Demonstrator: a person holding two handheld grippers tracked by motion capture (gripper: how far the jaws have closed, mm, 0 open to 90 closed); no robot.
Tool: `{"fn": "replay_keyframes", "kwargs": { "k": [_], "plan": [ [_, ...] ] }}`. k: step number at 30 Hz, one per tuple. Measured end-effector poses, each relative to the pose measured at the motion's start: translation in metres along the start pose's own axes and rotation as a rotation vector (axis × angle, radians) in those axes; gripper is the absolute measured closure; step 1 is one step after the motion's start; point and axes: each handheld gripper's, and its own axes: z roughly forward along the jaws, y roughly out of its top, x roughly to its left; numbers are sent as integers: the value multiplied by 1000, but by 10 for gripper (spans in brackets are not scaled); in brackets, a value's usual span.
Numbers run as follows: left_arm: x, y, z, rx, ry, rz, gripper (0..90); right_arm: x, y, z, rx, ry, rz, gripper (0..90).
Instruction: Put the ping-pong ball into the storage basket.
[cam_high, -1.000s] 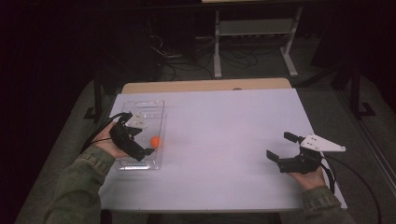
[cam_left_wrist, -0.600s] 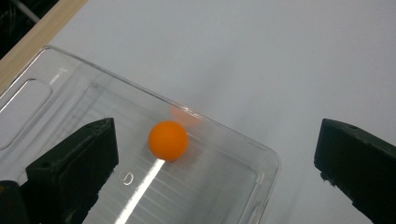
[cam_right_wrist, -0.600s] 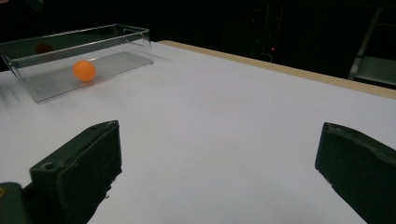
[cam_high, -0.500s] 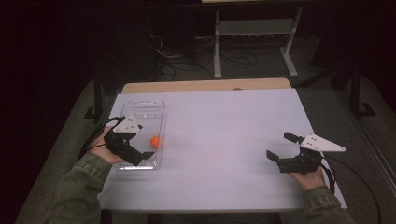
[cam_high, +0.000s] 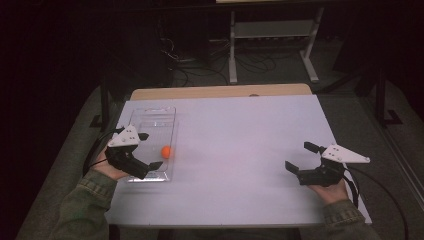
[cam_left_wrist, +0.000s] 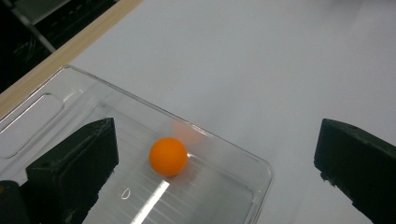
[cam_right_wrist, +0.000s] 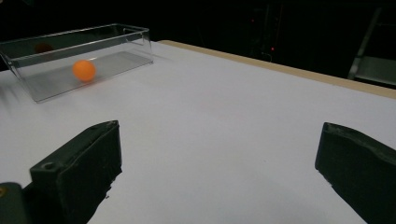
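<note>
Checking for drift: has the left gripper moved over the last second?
Yes. The left gripper has slid back toward the person along the clear tray.

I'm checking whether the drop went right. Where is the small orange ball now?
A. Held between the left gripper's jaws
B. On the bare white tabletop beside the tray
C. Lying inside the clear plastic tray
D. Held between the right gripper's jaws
C: the small orange ball lies on the floor of the clear plastic tray, while the left gripper stands open around it without touching.
</note>
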Motion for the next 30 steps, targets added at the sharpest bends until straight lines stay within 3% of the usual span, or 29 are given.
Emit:
{"fn": "replay_keyframes", "kwargs": {
  "k": [18, 23, 30],
  "plan": [
    [3, -21, -8, -122, 56, -90, 0, 0, 0, 0, -2, -1, 0, 0],
    [4, -30, -10, -170, 74, -135, 0, 0, 0, 0, -1, -1, 0, 0],
    [5, -39, -10, -190, 92, -168, 0, 0, -1, 0, 2, 0, -1, 0]
  ]
}}
